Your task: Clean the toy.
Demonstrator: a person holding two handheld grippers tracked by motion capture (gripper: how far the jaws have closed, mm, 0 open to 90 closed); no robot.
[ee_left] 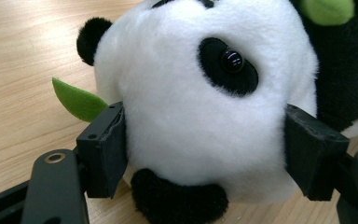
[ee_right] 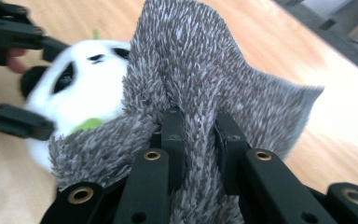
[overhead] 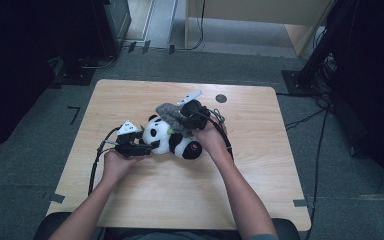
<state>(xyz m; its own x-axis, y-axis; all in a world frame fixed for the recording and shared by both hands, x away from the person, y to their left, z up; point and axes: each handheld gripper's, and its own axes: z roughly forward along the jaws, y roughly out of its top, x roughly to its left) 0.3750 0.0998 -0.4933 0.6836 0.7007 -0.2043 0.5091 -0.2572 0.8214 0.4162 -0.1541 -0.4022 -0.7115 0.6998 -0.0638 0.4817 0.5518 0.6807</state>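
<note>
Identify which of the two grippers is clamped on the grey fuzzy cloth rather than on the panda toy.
The right gripper: its jaws pinch a fold of the grey cloth, while the left gripper grips the panda's white head.

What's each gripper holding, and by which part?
Left gripper clamps the panda plush by the sides of its head. Right gripper pinches a bunched fold of the grey fuzzy cloth.

I see the tabletop [overhead: 145, 200] bare across its whole near half, from 4 through 8 o'clock of the toy panda [overhead: 172, 141], so either gripper could pass there. The panda and the grey cloth [overhead: 171, 114] crowd the middle. My left gripper [overhead: 147, 145] blocks the panda's 9 o'clock side, my right gripper [overhead: 184, 117] its 1 o'clock side. A dark round mark [overhead: 221, 98] lies flat at 2 o'clock.
</note>
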